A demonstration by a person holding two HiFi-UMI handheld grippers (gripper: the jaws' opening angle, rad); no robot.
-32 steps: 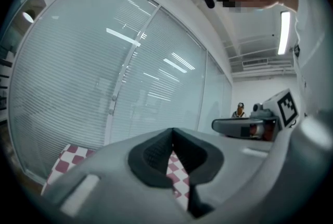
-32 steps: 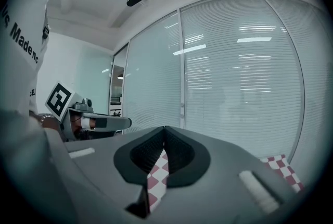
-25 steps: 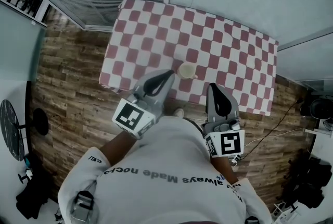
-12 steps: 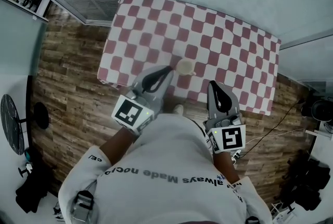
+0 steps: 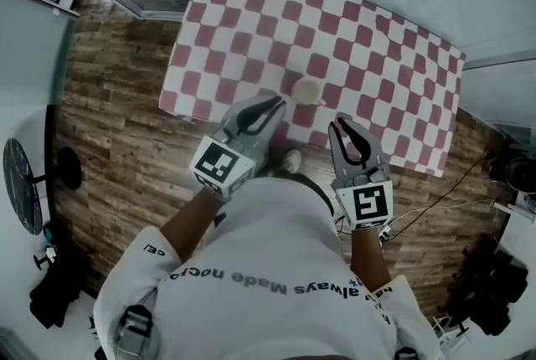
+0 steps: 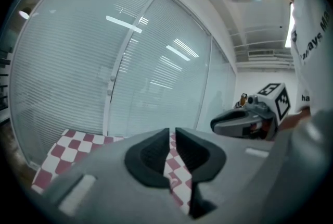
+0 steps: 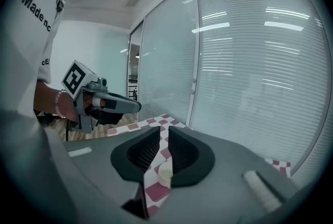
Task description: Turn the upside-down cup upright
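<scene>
as cup (image 5: 307, 90) stands on table (image 5: 251, 15) | axis vertical | base up

From the head view the cup (image 5: 308, 90) is too small for me to tell which end is up. In the right gripper view the right gripper (image 7: 163, 133) covers most of it. Through the narrow gap its jaws have just opened, with nothing gripped, I get only a pale sliver. The left gripper (image 6: 172, 134), its jaws also just parted on nothing, lets through only a strip of the checked table (image 6: 176, 180). The person's torso (image 5: 276, 266) blocks the floor beneath. I cannot identify a small pale thing (image 5: 290, 159) between the grippers. Dark clutter (image 5: 494, 291) at the right is cut by the frame edge.
</scene>
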